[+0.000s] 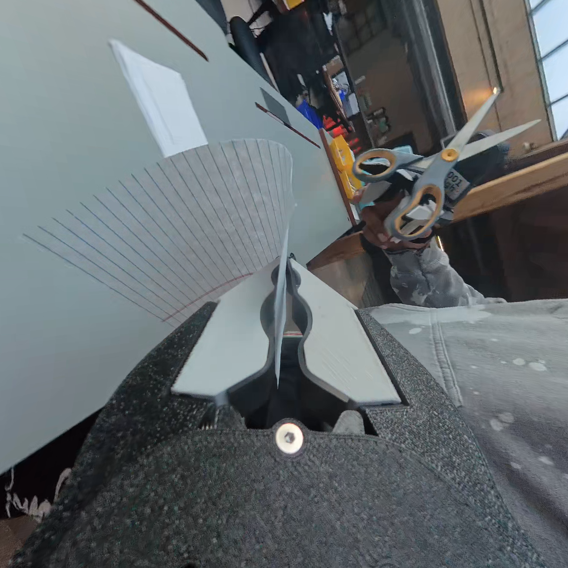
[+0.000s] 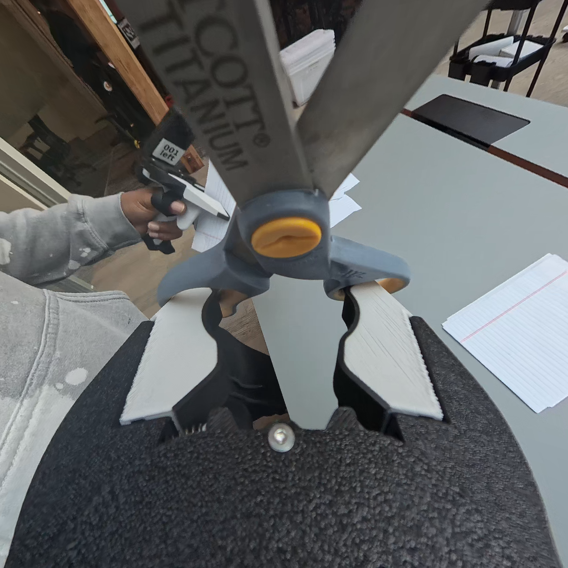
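Observation:
My left gripper (image 1: 284, 264) is shut on the edge of a white lined index card (image 1: 184, 221), which it holds up above the grey table (image 1: 61, 153). My right gripper (image 2: 276, 295) is open, with one finger pushed into each handle loop of grey and orange scissors (image 2: 285, 236). The scissor blades are spread open and point away from the camera. In the left wrist view the scissors (image 1: 430, 172) are in the air to the right of the card, apart from it. In the right wrist view the left gripper (image 2: 196, 199) and its card (image 2: 215, 196) show just left of the blades.
A stack of lined index cards (image 2: 507, 332) lies on the grey table (image 2: 430, 215) at the right. Cut paper pieces (image 2: 344, 196) lie behind the scissors. A black rectangle (image 2: 470, 123) is set in the far tabletop. A white bin (image 2: 307, 67) and a black cart (image 2: 504, 46) stand beyond.

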### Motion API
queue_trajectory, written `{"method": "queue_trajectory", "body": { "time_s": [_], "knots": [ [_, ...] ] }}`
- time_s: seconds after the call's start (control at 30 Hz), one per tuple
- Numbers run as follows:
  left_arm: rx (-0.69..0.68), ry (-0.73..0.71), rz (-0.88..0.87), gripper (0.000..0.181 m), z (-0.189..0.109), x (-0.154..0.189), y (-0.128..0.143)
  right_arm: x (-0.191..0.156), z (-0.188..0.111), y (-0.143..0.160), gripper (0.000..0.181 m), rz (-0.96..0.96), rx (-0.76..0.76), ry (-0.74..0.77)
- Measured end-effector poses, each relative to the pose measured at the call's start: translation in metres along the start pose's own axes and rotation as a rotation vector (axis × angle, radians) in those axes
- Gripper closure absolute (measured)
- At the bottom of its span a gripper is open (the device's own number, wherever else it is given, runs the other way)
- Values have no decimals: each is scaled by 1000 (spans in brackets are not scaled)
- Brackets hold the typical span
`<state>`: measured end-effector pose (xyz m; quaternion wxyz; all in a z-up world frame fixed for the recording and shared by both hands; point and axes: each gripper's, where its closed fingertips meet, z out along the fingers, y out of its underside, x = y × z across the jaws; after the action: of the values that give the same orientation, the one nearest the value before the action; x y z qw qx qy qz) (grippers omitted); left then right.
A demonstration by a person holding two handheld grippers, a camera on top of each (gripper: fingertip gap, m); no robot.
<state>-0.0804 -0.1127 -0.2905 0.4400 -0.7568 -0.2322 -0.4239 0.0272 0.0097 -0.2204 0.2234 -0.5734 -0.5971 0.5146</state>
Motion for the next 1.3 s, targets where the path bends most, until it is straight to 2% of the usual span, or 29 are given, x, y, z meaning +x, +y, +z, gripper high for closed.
{"method": "queue_trajectory", "body": {
  "time_s": [0.1, 0.23, 0.37, 0.53, 0.73, 0.93, 1.13, 1.3],
  "knots": [
    [-117, 127, 209, 181, 31, 65, -40, -1, -9, -12, 103, -15, 48, 32],
    [-287, 300, 434, 181, 69, 144, -72, -4, -28, -20, 105, -20, 101, 92],
    [-459, 460, 604, 181, 95, 204, -85, -7, -48, -23, 108, -6, 150, 162],
    [-665, 584, 800, 181, 108, 253, -94, -10, -66, -28, 108, 8, 189, 266],
    [-838, 662, 1034, 181, 98, 293, -119, -23, -66, -47, 109, -3, 225, 335],
    [-886, 646, 1199, 181, 93, 309, -150, -35, -52, -64, 109, -30, 217, 367],
    [-886, 626, 1279, 181, 91, 319, -175, -48, -21, -74, 109, -45, 142, 304],
    [-910, 703, 1331, 181, 77, 332, -175, -65, 12, -89, 109, -69, 110, 175]
  ]
}}
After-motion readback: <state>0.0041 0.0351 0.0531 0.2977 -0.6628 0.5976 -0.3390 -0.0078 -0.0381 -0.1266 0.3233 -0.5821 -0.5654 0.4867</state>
